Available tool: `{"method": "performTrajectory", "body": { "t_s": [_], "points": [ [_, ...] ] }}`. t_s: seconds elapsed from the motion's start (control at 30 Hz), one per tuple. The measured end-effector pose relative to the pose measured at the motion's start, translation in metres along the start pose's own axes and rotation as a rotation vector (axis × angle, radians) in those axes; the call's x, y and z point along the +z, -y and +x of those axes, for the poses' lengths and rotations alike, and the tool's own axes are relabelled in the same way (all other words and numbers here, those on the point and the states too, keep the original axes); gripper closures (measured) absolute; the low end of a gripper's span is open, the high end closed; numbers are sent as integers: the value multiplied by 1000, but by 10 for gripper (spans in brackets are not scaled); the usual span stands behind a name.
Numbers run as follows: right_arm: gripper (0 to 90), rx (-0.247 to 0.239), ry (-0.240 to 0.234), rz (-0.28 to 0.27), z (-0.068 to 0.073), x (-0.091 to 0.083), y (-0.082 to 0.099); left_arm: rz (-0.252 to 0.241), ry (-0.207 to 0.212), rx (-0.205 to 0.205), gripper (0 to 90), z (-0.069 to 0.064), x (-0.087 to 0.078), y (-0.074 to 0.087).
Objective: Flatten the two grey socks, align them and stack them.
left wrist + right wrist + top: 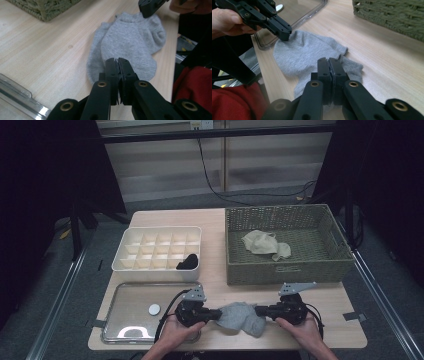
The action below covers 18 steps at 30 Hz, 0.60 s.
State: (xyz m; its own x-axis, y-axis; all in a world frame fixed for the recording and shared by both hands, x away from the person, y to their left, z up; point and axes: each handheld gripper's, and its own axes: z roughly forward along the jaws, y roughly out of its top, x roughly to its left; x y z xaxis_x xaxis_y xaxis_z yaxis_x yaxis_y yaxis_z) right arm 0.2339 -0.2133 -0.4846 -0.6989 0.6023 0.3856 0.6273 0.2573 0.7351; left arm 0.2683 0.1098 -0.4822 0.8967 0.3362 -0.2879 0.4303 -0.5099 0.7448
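- A grey sock (pixel 241 317) lies flat on the bench (pixel 215 227), near the front edge, between the two grippers.
- The left gripper (pixel 216 314) pinches one end of the sock, its fingers (pixel 111 72) squeezed tight on the cloth.
- The right gripper (pixel 258 310) pinches the other end, its fingers (pixel 324 72) clenched on the sock too.
- A clear tray (pixel 131 306) sits just left of the sock.
- A green woven basket (pixel 287 270) stands behind it, with a pale cloth (pixel 264 243) inside.
- A white box with many little squares (pixel 156 251) holds something dark (pixel 187 262), maybe another sock; it is too small to tell.
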Motion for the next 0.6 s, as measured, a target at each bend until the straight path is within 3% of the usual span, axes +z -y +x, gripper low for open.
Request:
{"method": "performTrajectory", "body": {
  "t_s": [0.43,0.6],
  "points": [
    [889,-13,-18,-17,-6,5,-25,-31,-13,-9,874,3,-13,0],
    [889,-11,-17,-17,-6,4,-26,-41,-22,-3,874,2,-15,-2]
  ]
}}
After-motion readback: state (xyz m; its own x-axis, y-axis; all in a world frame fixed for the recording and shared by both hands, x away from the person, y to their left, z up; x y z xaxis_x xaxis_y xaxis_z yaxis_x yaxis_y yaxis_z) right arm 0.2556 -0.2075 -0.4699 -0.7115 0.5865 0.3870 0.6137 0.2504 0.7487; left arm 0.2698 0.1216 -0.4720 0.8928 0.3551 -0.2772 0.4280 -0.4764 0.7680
